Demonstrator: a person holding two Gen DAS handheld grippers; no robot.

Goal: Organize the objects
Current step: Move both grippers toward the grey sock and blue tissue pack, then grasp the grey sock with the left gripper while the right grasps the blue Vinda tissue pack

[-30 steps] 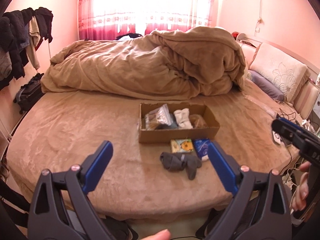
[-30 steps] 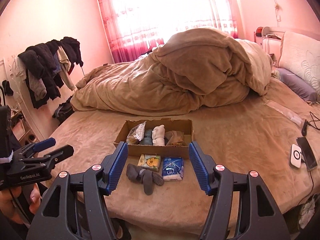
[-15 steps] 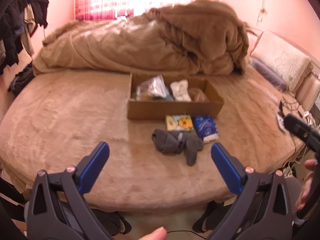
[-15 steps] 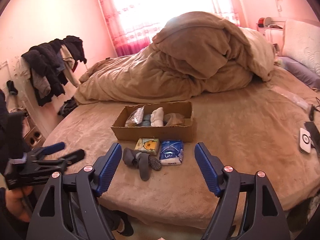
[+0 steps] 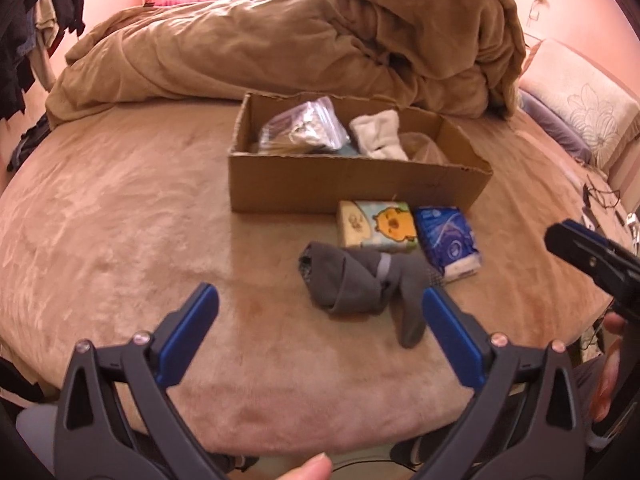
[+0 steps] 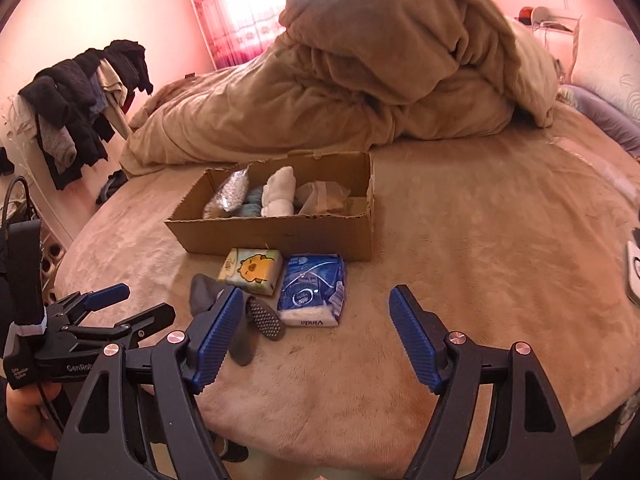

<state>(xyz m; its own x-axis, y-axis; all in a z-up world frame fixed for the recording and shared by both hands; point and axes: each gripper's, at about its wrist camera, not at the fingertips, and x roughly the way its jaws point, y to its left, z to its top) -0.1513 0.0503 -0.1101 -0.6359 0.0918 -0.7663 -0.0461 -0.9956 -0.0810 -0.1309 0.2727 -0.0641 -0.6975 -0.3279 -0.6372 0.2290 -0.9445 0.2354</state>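
Observation:
An open cardboard box (image 5: 352, 184) (image 6: 280, 236) sits on the tan bed, holding a clear zip bag (image 5: 304, 128), rolled white socks (image 5: 380, 136) and other small bundles. In front of it lie a yellow chick tissue pack (image 5: 380, 226) (image 6: 252, 270), a blue tissue pack (image 5: 448, 240) (image 6: 312, 292) and a pair of grey socks (image 5: 352, 284) (image 6: 204, 292). My left gripper (image 5: 319, 295) hovers open just short of the socks. My right gripper (image 6: 317, 294) is open above the blue pack, holding nothing.
A heaped tan duvet (image 5: 320, 40) lies behind the box. Pillows (image 5: 580, 108) are at the right, hung clothes (image 6: 80, 96) at the left. A white device (image 6: 634, 268) rests near the bed's right edge. The bed's front edge is right below the grippers.
Both grippers have come down and closer to the items in front of the box, which now look larger. The jaws of both stand wider than a second ago.

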